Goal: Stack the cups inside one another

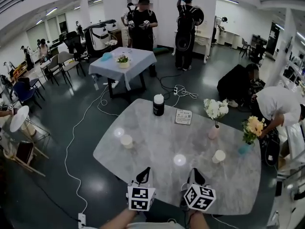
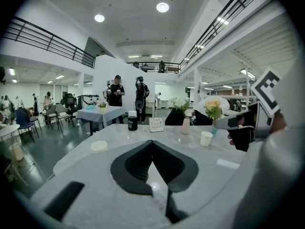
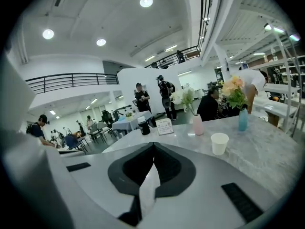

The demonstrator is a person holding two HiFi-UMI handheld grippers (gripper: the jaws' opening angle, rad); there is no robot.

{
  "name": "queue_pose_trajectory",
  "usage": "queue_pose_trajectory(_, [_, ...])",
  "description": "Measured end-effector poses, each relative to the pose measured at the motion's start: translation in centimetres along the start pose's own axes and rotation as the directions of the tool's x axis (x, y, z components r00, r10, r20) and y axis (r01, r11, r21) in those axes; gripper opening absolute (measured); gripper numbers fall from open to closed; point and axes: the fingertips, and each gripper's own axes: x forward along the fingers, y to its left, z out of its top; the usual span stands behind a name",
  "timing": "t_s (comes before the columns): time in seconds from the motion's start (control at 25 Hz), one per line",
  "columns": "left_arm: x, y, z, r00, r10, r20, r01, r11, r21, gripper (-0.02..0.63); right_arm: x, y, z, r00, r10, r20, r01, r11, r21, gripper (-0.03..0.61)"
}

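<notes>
Two pale paper cups stand apart on the grey marble table (image 1: 157, 175). The left cup (image 1: 126, 141) (image 2: 99, 145) is near the table's left edge. The right cup (image 1: 218, 156) (image 2: 206, 138) (image 3: 219, 143) stands close to the vases. Both grippers hover over the table's near edge, well short of the cups. My left gripper (image 1: 145, 171) (image 2: 152, 142) is shut and holds nothing. Beside it my right gripper (image 1: 195, 172) (image 3: 153, 145) is also shut and empty. In the left gripper view the right gripper (image 2: 245, 123) shows at the right side.
A black bottle with a white cap (image 1: 158, 105) and a small sign card (image 1: 183, 117) stand at the far edge. A pink vase (image 1: 213, 132) and a blue vase (image 1: 244, 149) with flowers are at the right. People stand and crouch beyond the table.
</notes>
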Motion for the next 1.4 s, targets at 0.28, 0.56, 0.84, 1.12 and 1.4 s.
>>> queue_pose_trajectory(0.28, [1.0,0.4,-0.7,0.997,-0.076,-0.027,0.075,0.997,-0.029,-0.002,-0.3,2.0,-0.7,0.999,-0.035,0.000,0.035,0.999,0.015,0.006])
queue_pose_trajectory(0.56, [0.5,-0.8,-1.4,0.994,-0.106,-0.024,0.106,0.994,-0.037,-0.002,-1.7,1.4,-1.0,0.998,-0.066,-0.011,0.066,0.998,-0.013,0.006])
queue_pose_trajectory(0.84, [-0.1,1.7,-1.7,0.998,-0.068,-0.003,0.068,0.994,-0.088,-0.002,-0.9,3.7,-1.7,0.999,-0.026,-0.036,0.025,0.999,-0.026,0.006])
queue_pose_trajectory(1.12, [0.3,6.7,-3.5,1.000,-0.010,-0.006,0.009,0.991,-0.134,0.003,1.4,7.2,-3.7,0.996,0.018,-0.088,-0.021,0.999,-0.038,0.006])
queue_pose_trajectory(1.4, [2.2,12.7,-5.3,0.999,-0.003,-0.033,-0.002,0.988,-0.153,0.074,4.5,11.0,-5.5,0.990,0.035,-0.134,-0.041,0.998,-0.045,0.006])
